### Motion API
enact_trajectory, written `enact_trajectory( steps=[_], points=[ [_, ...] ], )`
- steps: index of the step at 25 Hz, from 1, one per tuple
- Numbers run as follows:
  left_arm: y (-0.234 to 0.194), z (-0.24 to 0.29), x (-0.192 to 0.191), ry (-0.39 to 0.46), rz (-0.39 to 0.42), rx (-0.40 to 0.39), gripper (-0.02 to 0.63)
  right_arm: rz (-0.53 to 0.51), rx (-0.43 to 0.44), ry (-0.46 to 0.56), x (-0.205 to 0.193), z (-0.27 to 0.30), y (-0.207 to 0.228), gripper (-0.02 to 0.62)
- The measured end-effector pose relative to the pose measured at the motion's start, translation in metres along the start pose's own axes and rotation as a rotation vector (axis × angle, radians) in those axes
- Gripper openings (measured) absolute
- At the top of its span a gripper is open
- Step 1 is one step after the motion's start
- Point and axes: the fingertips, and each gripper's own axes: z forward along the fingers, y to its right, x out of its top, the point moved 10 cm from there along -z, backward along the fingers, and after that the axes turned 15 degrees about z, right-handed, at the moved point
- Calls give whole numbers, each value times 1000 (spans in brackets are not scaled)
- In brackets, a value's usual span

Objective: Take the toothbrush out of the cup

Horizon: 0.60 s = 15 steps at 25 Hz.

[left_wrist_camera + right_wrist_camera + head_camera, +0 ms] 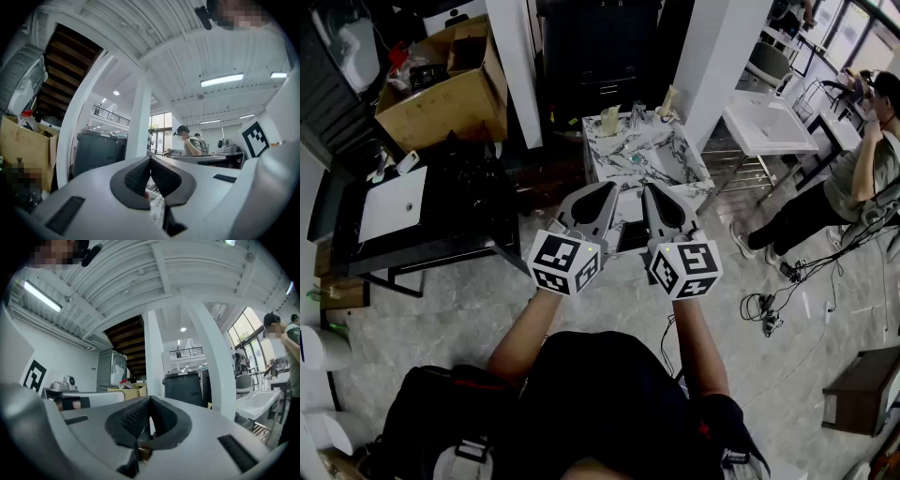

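The left tool is fully closed. In the left gripper view its ribbed pads meet at the tip with nothing between them. The right tool is closed and empty too, its pads pressed together. Both are held level and side by side in front of the person's chest, tips pointing ahead. This looks like a ready pose, since neither is near anything to grasp.

Beyond the tips is a marble-topped table. Near its far edge stands a pale cup, well apart from both tools, with another small pale item further right. The toothbrush is too small to make out and presumably stands in that cup. Its place at the back of the table suggests a forward reach with one tool opened first.

A cardboard box sits off to the left, and a bystander stands to the right.
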Motion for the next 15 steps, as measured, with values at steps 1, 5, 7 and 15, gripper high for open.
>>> enact_trajectory(
  steps=[1, 5, 7, 15],
  points=[
    [0, 0, 0, 0, -1, 0, 8, 3, 3, 5, 0, 0, 0, 34],
    [-1, 1, 1, 1, -6, -1, 8, 42, 13, 23, 0, 0, 2, 34],
    [-2, 2, 0, 0, -8, 1, 8, 48, 12, 17, 0, 1, 3, 34],
    [6, 8, -5, -13, -13, 4, 8, 31, 22, 1, -5, -5, 10, 34]
  ],
)
